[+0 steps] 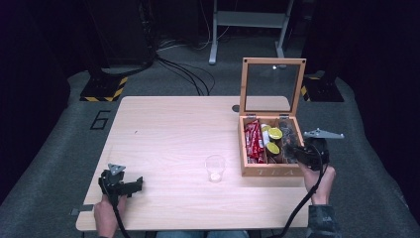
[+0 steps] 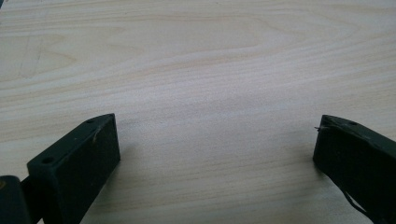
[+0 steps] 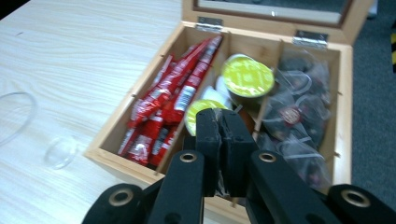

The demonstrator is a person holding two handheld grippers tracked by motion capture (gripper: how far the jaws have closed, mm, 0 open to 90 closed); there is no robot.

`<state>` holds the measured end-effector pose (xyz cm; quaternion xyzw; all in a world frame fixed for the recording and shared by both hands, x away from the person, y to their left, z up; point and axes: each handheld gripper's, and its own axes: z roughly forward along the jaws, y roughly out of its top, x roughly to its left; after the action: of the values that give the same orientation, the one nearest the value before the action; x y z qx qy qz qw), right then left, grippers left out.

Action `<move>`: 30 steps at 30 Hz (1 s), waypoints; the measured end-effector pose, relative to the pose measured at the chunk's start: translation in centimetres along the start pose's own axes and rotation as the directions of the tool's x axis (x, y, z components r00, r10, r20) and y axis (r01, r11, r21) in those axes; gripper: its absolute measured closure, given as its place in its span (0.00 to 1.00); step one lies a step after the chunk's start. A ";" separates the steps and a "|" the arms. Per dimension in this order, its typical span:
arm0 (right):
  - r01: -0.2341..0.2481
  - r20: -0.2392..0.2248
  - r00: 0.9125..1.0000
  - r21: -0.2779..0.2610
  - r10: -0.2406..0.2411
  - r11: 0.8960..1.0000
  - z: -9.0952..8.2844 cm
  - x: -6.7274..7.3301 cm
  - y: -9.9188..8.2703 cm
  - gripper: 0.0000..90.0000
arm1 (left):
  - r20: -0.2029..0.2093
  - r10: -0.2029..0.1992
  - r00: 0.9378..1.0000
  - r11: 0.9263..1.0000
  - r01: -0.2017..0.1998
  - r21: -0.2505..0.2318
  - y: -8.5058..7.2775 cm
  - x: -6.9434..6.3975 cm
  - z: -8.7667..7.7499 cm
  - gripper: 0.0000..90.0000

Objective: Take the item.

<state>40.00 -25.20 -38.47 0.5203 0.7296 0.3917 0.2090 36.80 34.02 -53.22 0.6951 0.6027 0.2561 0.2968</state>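
A wooden tea box (image 1: 270,171) stands at the table's right with its glass lid (image 1: 272,87) raised upright. It holds red sachets (image 3: 168,102) in the left compartment, green-lidded capsules (image 3: 247,77) in the middle and clear bags of dark tea (image 3: 299,116) on the right. My right gripper (image 3: 219,119) hovers over the box's near middle with its jaws pressed together; nothing shows between them. My left gripper (image 2: 217,140) rests low on the bare table (image 2: 196,56) at the front left, jaws wide apart around nothing. In the high view the left gripper (image 1: 134,184) points right.
A clear plastic cup (image 1: 215,167) stands just left of the box, near the table's front middle; its rim (image 3: 14,116) shows at the left of the right gripper view. Floor cables (image 1: 188,72) and stand bases lie beyond the table's far edge.
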 end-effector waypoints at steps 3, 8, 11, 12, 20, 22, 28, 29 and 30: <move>0.036 -0.015 0.999 -0.004 -0.036 0.999 -0.1 1.1 0.6 0.97 | 0.000 0.000 1.000 1.000 0.000 0.000 0.0 0.0 0.0 0.00; 0.062 -0.042 0.997 -0.005 -0.062 0.998 -0.1 2.3 1.2 0.97 | 0.000 0.000 1.000 1.000 0.000 0.000 0.0 0.0 0.0 0.00; 0.070 -0.087 0.994 -0.004 -0.070 0.998 0.2 3.6 1.5 0.97 | 0.000 0.000 1.000 1.000 0.000 0.000 0.0 0.0 0.0 0.00; 0.070 -0.087 0.994 -0.004 -0.070 0.998 0.2 3.6 1.5 0.97 | 0.001 0.000 1.000 1.000 0.000 0.000 0.0 0.0 0.0 0.00; 0.095 -0.159 0.983 -0.011 -0.096 0.995 0.8 5.5 2.0 0.97 | 0.000 0.000 1.000 1.000 0.000 0.000 0.0 0.0 0.0 0.00; 0.101 -0.181 0.978 -0.012 -0.102 0.995 1.0 6.0 2.1 0.97 | 0.000 0.001 1.000 1.000 -0.001 0.000 0.0 0.0 0.0 0.00; 0.121 -0.224 0.967 -0.026 -0.124 0.992 1.3 7.6 2.2 0.97 | 0.000 0.002 1.000 1.000 -0.002 0.001 0.0 0.0 0.0 0.00; 0.126 -0.241 0.962 -0.027 -0.129 0.992 1.6 8.2 2.4 0.97 | 0.000 0.001 1.000 1.000 -0.001 0.001 0.0 0.0 0.0 0.00; 0.126 -0.241 0.962 -0.027 -0.129 0.992 1.6 8.2 2.4 0.97 | 0.000 0.002 1.000 1.000 -0.002 0.001 0.0 0.0 0.0 0.00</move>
<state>39.52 -16.74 -36.67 0.4192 0.7794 0.4421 0.1460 36.80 34.03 -53.21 0.6958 0.6022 0.2559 0.2963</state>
